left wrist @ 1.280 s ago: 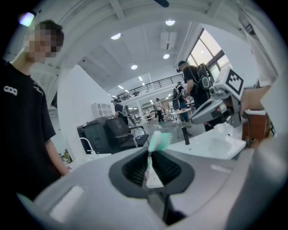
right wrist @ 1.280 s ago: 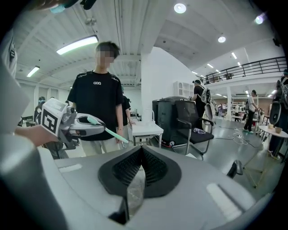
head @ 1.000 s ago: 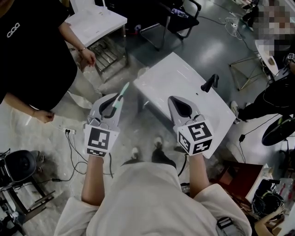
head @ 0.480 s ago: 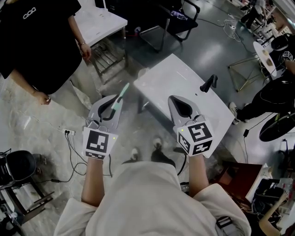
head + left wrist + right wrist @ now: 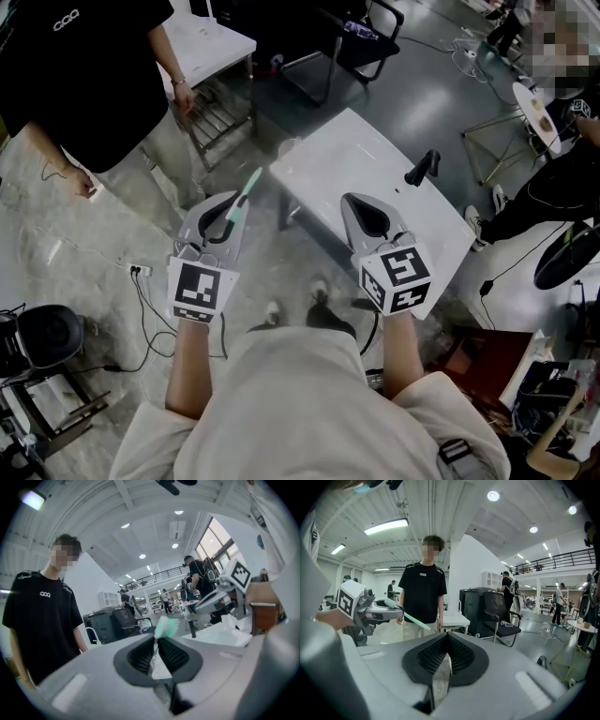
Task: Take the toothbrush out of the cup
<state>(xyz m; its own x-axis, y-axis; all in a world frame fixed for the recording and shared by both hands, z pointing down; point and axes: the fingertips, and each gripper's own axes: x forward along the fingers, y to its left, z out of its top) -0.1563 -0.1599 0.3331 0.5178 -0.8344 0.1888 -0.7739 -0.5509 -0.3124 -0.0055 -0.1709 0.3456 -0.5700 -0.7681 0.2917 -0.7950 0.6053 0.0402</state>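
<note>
A mint-green toothbrush point(image 5: 246, 194) is clamped in my left gripper point(image 5: 230, 207), which is shut on its handle. The brush sticks out forward past the jaw tips, over the floor just left of the white table point(image 5: 375, 164). In the left gripper view the toothbrush point(image 5: 166, 626) rises from between the black pads point(image 5: 140, 654). My right gripper point(image 5: 362, 208) hovers over the table's near edge, shut with nothing in it; its pads point(image 5: 461, 654) meet. A pale shape point(image 5: 290, 147) at the table's left corner may be the cup; I cannot tell.
A black upright fitting point(image 5: 424, 169) stands on the table's right part. A person in a black shirt point(image 5: 84, 84) stands at the upper left beside a white table point(image 5: 211, 42). A black chair point(image 5: 361, 37) is behind. Cables and a power strip point(image 5: 141, 270) lie on the floor at left.
Both grippers stay where they were, the toothbrush still held. The person in black at the upper left has shifted, their lower hand rising and moving away from the power strip.
</note>
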